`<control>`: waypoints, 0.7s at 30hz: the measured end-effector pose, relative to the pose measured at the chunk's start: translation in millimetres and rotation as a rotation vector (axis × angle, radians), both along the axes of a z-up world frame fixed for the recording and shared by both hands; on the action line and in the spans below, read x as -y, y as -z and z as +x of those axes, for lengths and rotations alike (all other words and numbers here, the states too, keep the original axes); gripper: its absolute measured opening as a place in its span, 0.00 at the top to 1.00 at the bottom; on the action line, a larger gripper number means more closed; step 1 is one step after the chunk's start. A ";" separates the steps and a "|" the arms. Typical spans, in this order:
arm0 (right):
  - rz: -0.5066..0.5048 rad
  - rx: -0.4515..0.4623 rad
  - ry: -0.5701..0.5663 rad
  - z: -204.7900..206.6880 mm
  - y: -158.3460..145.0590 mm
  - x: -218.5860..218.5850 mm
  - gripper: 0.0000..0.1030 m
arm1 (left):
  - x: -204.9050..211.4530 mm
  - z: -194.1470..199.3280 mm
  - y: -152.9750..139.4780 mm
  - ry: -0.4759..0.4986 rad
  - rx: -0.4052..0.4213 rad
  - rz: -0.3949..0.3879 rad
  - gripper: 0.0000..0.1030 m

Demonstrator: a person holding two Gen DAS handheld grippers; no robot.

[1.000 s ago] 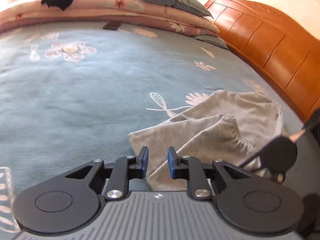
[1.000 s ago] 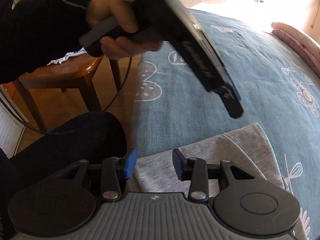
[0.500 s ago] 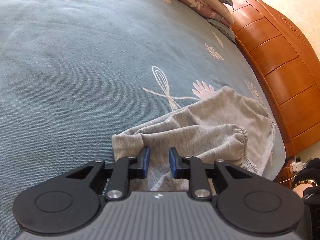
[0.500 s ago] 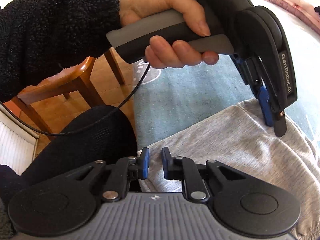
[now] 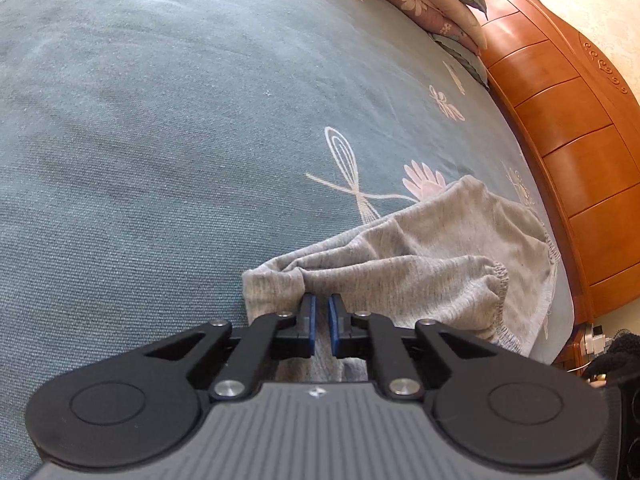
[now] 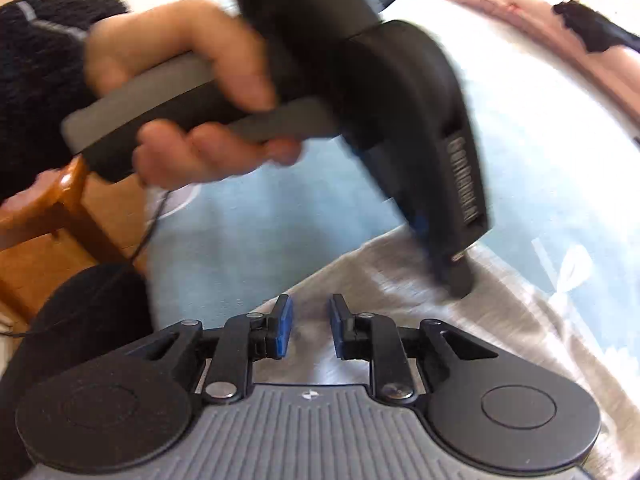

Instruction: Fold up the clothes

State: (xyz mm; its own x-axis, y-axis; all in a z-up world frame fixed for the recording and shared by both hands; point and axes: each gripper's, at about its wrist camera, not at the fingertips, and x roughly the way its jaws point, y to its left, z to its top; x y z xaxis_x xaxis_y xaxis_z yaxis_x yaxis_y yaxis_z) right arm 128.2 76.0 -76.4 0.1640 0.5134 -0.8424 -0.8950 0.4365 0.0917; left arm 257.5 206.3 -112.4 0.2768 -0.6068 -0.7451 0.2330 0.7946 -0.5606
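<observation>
In the left wrist view, the left gripper (image 5: 321,312) points down at a crumpled grey knit garment (image 5: 424,268) lying on a teal woven bedspread with pale flower prints (image 5: 160,140), near the bed's right edge beside an orange wooden footboard (image 5: 580,152); its blue-padded fingertips (image 5: 308,320) have just been closing and now stand pinched on a fold at the garment's near left corner, with only a thin slit between them and grey cloth showing in it. The rest of the garment spreads away to the right of the gripper, its stitched hem toward the footboard. In the right wrist view, blurred by motion, the right gripper (image 6: 310,320) hangs over the same grey garment's near edge, its jaws apart and lately opening, cloth visible below the gap but the pads not pressing it. Above it a bare hand (image 6: 192,92) in a black fleecy sleeve (image 6: 36,64) grips the other tool's handle, whose tip meets the cloth further off to the right
</observation>
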 end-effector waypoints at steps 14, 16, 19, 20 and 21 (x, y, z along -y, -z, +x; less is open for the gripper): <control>0.006 0.148 0.090 14.4 -0.5 -5.0 0.67 | -2.2 2.6 3.4 -0.013 -0.014 -0.014 0.94; -0.003 0.143 0.061 -5.3 4.8 -6.7 0.44 | -2.5 1.2 3.1 -0.011 -0.008 -0.012 0.94; -0.023 0.093 -0.024 -44.7 5.5 1.8 0.42 | -2.9 1.9 3.5 -0.005 -0.009 -0.013 0.94; -0.031 0.088 -0.038 -53.6 4.6 7.4 0.39 | -3.2 2.3 3.8 -0.005 -0.011 -0.016 0.94; -0.036 0.065 -0.057 -57.0 3.1 11.2 0.33 | -3.5 2.2 3.9 -0.005 -0.011 -0.017 0.94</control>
State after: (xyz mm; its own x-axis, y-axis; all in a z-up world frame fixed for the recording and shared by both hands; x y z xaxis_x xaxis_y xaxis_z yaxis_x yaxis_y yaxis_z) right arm 71.2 64.9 -79.5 0.1901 0.4926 -0.8493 -0.9220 0.3868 0.0180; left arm 259.7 209.8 -116.2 0.2719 -0.6183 -0.7374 0.2229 0.7859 -0.5767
